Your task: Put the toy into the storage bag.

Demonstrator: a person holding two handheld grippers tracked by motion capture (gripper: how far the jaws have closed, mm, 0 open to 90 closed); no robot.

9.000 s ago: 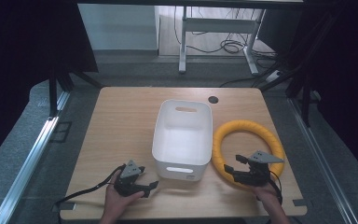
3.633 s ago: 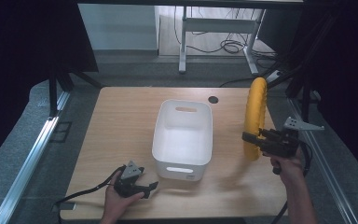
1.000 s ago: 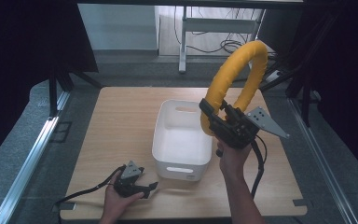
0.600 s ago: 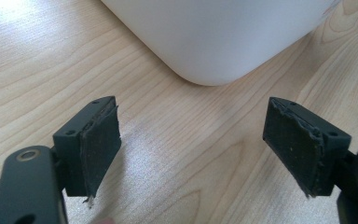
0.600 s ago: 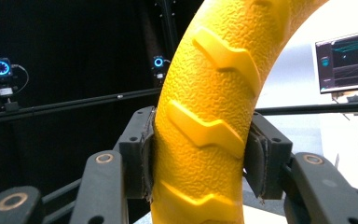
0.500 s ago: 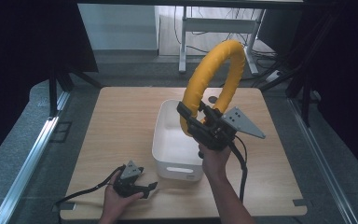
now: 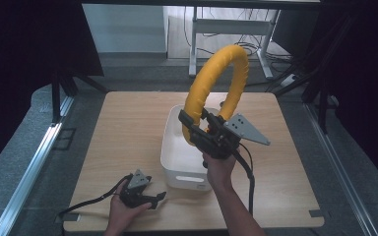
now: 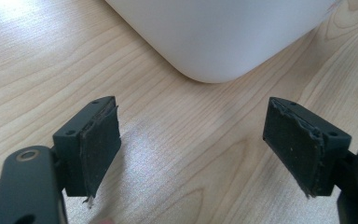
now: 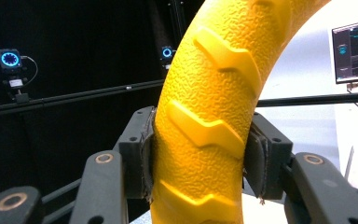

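Ring-shaped yellow rubber tyre with raised tread blocks (image 7: pixel 216 86) is standing upright in the air above the white rectangular plastic bin (image 7: pixel 177 157), which is sitting near the middle of the light wooden desk (image 7: pixel 128 128), a little toward its near edge. The right claw (image 7: pixel 193 129) is gripping the ring at its lowest part, so the hoop is rising straight up from the jaws and its open plane is facing roughly across the desk, with the bin's open top directly below and slightly toward the near edge from the grip. In the right gripper view the two black pads (image 9: pixel 145 154) are pressing on either side of the textured yellow band (image 9: pixel 205 130), closed in firmly on it with no gap showing. That hand is by far the nearer one to both ring and bin. For the ring to go into the bin it probably needs tipping flat, since upright it is standing much taller than the walls. The left claw (image 8: pixel 193 154) is resting on the desk near the near edge, just beside the bin's rounded near-left corner (image 8: pixel 214 42), its jaws standing wide apart and holding nothing.
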